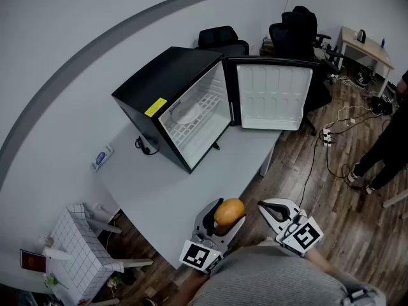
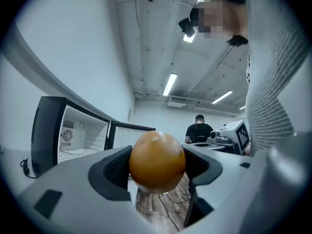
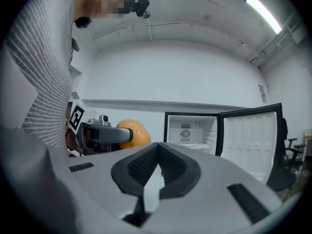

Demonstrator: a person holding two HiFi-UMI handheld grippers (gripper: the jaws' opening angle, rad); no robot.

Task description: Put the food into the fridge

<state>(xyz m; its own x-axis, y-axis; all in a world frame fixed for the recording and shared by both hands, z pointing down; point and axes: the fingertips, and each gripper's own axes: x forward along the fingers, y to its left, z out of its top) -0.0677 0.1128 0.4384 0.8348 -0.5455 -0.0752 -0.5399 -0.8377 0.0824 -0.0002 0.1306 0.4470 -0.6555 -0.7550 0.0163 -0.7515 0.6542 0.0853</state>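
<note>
While the fridge (image 1: 191, 101) stands open on the table (image 1: 191, 183), left gripper (image 1: 228, 213) pinches the orange (image 2: 157, 162) level, well short of it, likely for a straight carry-in; right gripper (image 3: 157, 155) is pressed together, empty, alongside.

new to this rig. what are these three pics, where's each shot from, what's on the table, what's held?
No robot here: a person holds a two-jaw tool in each hand. The head view comes from a camera on the person's head, looking down at a white table with a black mini fridge on it, its door swung open. The other two views come from a camera riding on each tool, looking along its jaws. The left tool is clamped on an orange fruit. The right tool has its jaws together with nothing between them.
</note>
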